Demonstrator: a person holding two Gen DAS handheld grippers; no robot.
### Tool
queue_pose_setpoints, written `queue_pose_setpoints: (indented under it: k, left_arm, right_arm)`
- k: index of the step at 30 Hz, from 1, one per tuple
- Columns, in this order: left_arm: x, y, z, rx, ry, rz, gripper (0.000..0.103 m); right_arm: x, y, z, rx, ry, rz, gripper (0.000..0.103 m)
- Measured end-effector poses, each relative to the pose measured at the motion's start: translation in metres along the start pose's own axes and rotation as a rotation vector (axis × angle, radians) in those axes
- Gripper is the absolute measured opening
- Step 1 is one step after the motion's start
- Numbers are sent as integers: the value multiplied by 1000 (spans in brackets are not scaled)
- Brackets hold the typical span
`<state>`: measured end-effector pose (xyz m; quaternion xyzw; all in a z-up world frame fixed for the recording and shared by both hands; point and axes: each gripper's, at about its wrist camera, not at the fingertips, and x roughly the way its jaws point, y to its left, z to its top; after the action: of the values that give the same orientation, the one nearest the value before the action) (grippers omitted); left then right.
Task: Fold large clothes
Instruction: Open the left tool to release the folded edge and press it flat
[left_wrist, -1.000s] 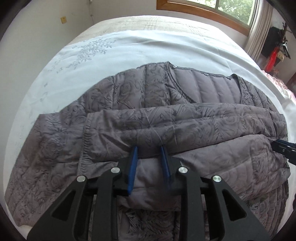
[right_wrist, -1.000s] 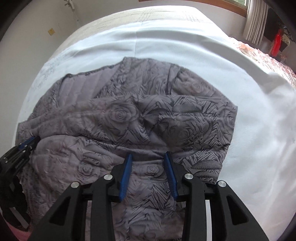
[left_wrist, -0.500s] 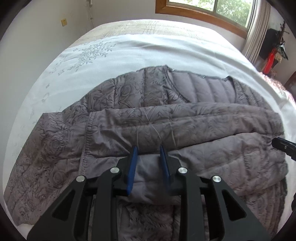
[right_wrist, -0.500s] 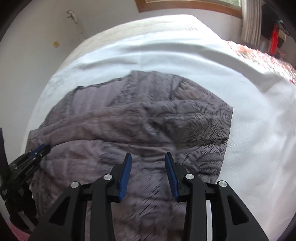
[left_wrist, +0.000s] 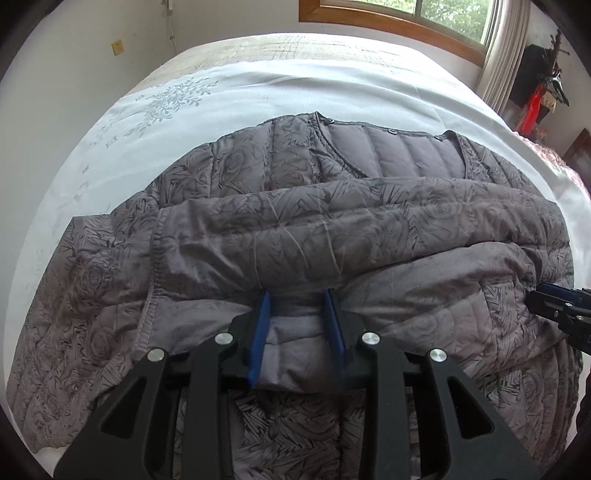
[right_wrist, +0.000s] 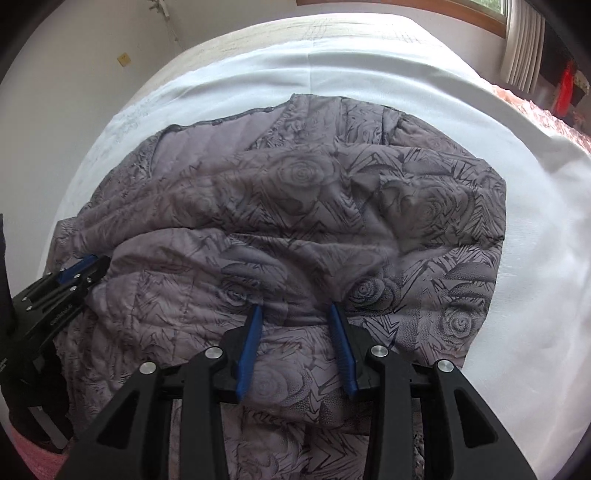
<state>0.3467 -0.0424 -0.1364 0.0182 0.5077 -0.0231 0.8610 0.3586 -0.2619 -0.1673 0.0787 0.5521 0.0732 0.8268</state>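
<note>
So the left gripper (left_wrist: 298, 295) is seen partly apart, its jaws opening right now, with a thick fold of the jacket (left_wrist: 280, 206) bunched between the two blue pads (left_wrist: 258, 336). Whether the pads are pressing on the fabric can't really be told from the left wrist view; the cloth fills the gap but looks loosened. The right gripper (right_wrist: 295, 308) is held a bit wider, and a puffy fold of the same jacket (right_wrist: 295, 206) is wedged between its pads (right_wrist: 341, 347) too. The fabric there is touched on both sides, though a firm clamp can't be confirmed.

Around it: the jacket is spread on a white sheet (left_wrist: 258, 88) over the bed, with a grey embroidered pattern (left_wrist: 173, 99) printed toward the far left corner of the bed. A wooden-framed window (left_wrist: 406, 22) and a curtain (left_wrist: 498, 62) are seen past the far right corner, with something red (left_wrist: 532, 110) beside the bed there. Nothing is stacked on the jacket, only its own folded layers are in the way.

The jacket is laid across the near half of the bed, collar and snaps toward the far edge, a sleeve folded crosswise over the middle. Both grippers are parked at its near edge, each visible at the side of the other's view.
</note>
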Motion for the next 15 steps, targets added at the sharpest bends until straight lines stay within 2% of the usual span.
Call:
queue_pose_setpoints:
  k: [15]
  left_arm:
    - [4, 1, -5, -17, -7, -9, 30]
  right_arm:
    - [3, 1, -8, -10, -47, -10, 39]
